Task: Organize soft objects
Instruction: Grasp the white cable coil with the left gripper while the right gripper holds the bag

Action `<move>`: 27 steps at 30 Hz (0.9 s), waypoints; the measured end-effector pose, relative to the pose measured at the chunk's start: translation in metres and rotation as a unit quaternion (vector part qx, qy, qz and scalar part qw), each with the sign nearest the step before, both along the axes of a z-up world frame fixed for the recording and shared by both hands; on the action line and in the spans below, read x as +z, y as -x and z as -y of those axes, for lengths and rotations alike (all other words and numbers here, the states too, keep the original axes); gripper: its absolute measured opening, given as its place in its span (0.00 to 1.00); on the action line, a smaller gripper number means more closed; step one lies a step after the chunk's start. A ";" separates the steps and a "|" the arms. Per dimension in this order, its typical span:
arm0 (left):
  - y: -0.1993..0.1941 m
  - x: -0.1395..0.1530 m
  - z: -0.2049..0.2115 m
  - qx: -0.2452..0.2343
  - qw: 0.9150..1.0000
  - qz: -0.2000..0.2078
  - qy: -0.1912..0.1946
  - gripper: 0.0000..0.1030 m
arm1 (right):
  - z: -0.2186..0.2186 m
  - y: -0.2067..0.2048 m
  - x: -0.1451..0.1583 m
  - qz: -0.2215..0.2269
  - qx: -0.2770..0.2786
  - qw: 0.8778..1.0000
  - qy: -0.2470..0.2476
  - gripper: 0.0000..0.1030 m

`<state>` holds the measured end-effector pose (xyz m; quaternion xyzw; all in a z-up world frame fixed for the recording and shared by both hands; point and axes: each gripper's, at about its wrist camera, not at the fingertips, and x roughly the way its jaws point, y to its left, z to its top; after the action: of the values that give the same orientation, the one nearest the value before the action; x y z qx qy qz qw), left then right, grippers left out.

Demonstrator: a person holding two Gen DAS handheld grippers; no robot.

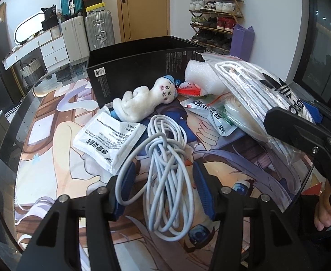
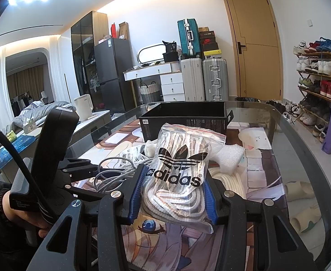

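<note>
On the table [image 1: 52, 122], the left hand-held gripper [image 1: 163, 188] has its blue pads on either side of a bundled pale-blue cable [image 1: 167, 176]; whether they actually press on it cannot be told, since the loops sag loosely between them. The right hand-held gripper [image 2: 173, 194] is clamped on a clear zip bag of white laces [image 2: 179, 171] printed with the adidas trefoil, held a little above the anime-print mat [image 1: 59, 149].

Crowded just beyond the cable lie a white medicine sachet [image 1: 107, 140], a white plush toy [image 1: 143, 102] with a blue cap, a second sachet [image 1: 207, 115] and a block of white foam [image 1: 201, 74]. The plush leans against the near wall of an open black box [image 1: 129, 67], which stands behind the pile and blocks the way straight ahead. A further coil of white cord [image 2: 230, 181] lies to the right of the bag, beside the foam.

Open mat shows to the left of the box and toward the rounded glass edge of the table [image 2: 301, 140] on the right. In the right wrist view the left hand-held gripper's body [image 2: 52, 158] sits close on the left, touching nothing.

The bag covers most of the plush and the sachets in the right wrist view, and the box's inside is dark. The red tag [image 1: 190, 90] by the plush is partly hidden.
</note>
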<state>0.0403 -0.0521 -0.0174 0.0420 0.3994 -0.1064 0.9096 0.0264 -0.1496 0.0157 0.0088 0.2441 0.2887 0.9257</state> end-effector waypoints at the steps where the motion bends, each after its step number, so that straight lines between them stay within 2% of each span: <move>1: 0.000 0.000 0.000 -0.001 1.000 0.000 0.001 0.48 | 0.000 0.000 0.000 0.000 0.000 1.000 0.000 0.45; 6: 0.000 0.000 0.000 -0.003 1.000 0.001 0.005 0.45 | 0.000 0.000 0.000 0.001 0.001 1.000 0.000 0.45; 12: 0.002 0.000 -0.002 -0.007 1.000 0.003 0.012 0.31 | 0.000 0.000 0.000 0.001 0.002 1.000 0.001 0.45; 17: 0.004 0.003 -0.004 -0.007 1.000 0.006 0.020 0.28 | -0.001 0.000 -0.001 0.002 0.002 1.000 0.001 0.45; 27: 0.012 0.012 -0.011 -0.007 0.999 0.022 0.038 0.27 | 0.002 0.001 0.001 0.007 0.000 1.000 -0.001 0.45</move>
<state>0.0278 -0.0415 -0.0051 0.0125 0.3744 -0.1270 0.9185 0.0256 -0.1514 0.0162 0.0076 0.2378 0.2891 0.9273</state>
